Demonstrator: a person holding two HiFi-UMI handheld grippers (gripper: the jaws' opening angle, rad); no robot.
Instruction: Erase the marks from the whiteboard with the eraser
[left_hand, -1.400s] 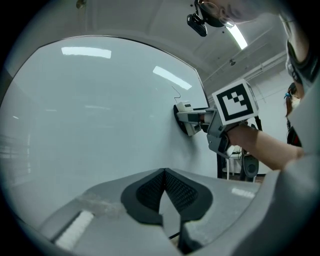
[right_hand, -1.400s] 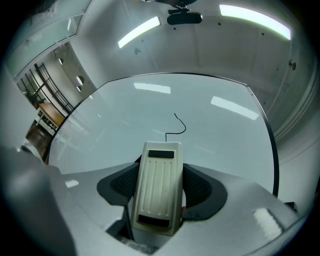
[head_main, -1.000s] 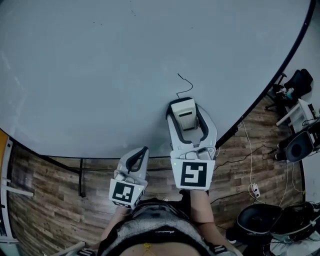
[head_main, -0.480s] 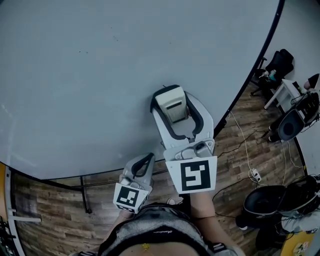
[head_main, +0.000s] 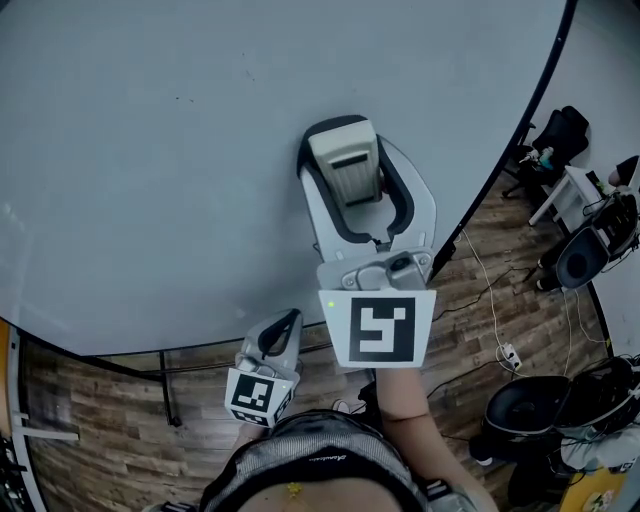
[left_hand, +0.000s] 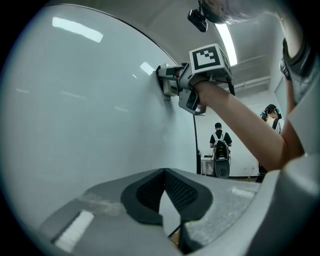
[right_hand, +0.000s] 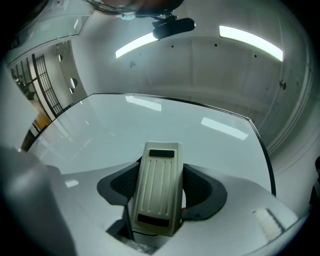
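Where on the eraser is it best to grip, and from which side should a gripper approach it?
Grip the eraser across its two long sides, coming from its ribbed back. Those sides are straight, so jaws seat squarely, and the wiping face is left free toward the whiteboard. The right gripper holds it so.

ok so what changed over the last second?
The right tongs pushed the eraser further up the whiteboard, over where a black squiggle showed; none is visible now. Grip on the eraser unchanged. The left tongs stayed shut, empty and low near the board's bottom edge.
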